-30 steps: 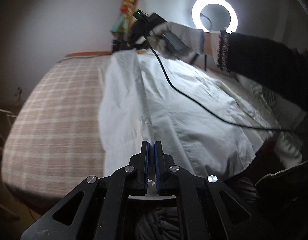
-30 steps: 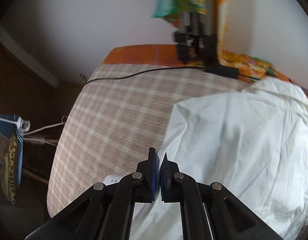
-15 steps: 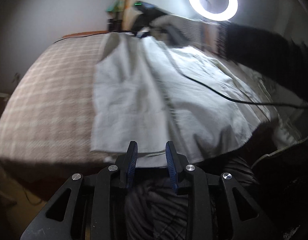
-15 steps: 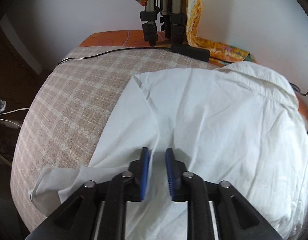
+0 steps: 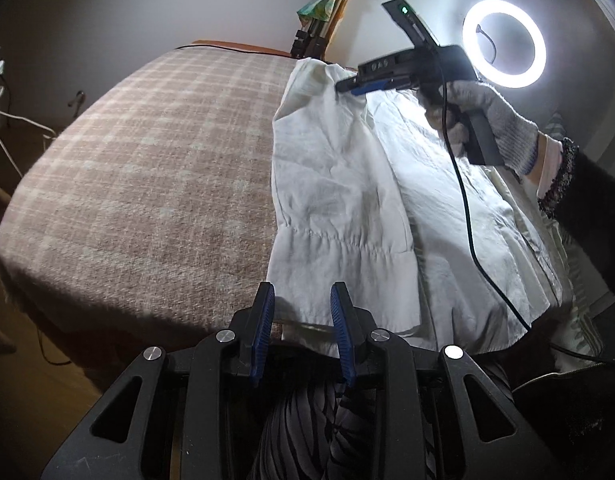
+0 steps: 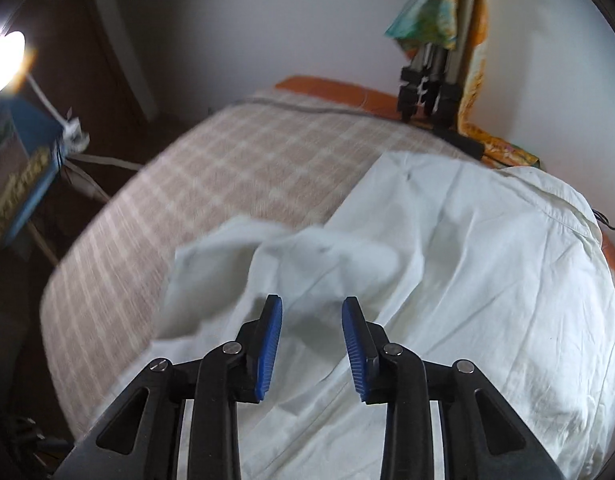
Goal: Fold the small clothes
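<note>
Item: white shirt [image 5: 339, 184], the task's garment, spread on a bed with a beige checked blanket [image 5: 147, 160]. In the left wrist view it fills the field from 12 o'clock down to 5 o'clock; one panel is folded over along a lengthwise crease, its gathered hem lying near 6 o'clock. In the right wrist view the cloth runs from the centre to 4 o'clock, with a loose rumpled flap [image 6: 243, 264] at 9 o'clock of the jaws.

Left gripper [image 5: 303, 320]: blue pads apart, nothing pinched; the hem sits just beyond the tips.

Right gripper [image 6: 311, 336]: jaws opening, no cloth caught between them, fabric lying below. From the left wrist view it hangs over the collar end near 1 o'clock, held by a gloved hand [image 5: 487, 120].

Other items: black cable [image 5: 467, 216] trailing from the right gripper across the shirt; ring light [image 5: 503, 52] at 2 o'clock; tripod legs [image 6: 427, 92] at the far edge of the bed.

Risks, as judged:
- The rumpled flap may be folded in as it lies, setting a crooked crease.
- The cable, resting on the cloth, could drag the folded panel askew when the right hand travels.
- The hem overhangs the near bed edge and may slide off.
</note>
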